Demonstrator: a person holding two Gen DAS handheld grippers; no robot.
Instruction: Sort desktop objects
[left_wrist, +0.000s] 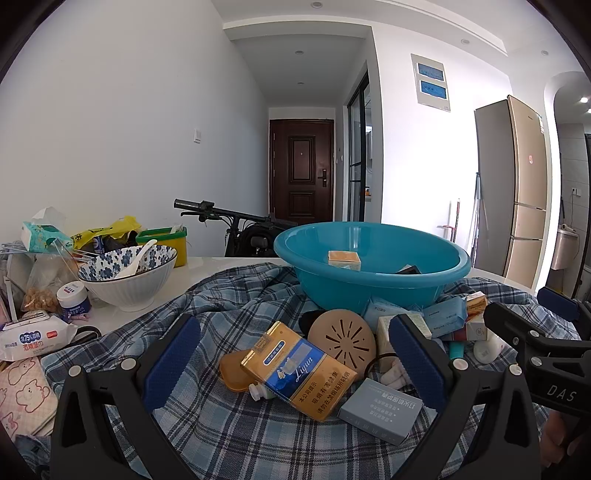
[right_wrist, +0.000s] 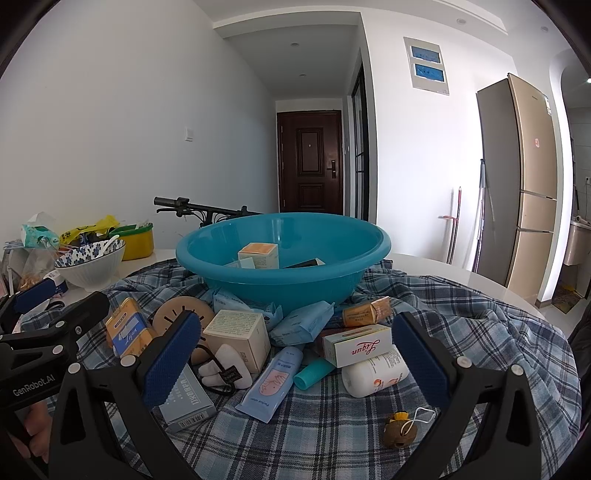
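left gripper (left_wrist: 291, 360) fingers wide, holding nothing | right gripper (right_wrist: 295, 356) fingers wide, holding nothing | gold cigarette pack (left_wrist: 300, 369) just before teal basin (left_wrist: 373, 291), long axis diagonal

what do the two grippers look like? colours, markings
Both alike: black plastic frames with silver screws and blue textured pads on the fingers. Left gripper reads "GenRobot.AI" on its side in the right wrist view; right gripper reads "DAS" in the left wrist view.

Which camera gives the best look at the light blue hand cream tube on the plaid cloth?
The right wrist view: the hand cream tube lies whole and unobstructed between the open fingers. In the left wrist view it is hidden behind the finger and the pile; only what may be its teal cap shows.
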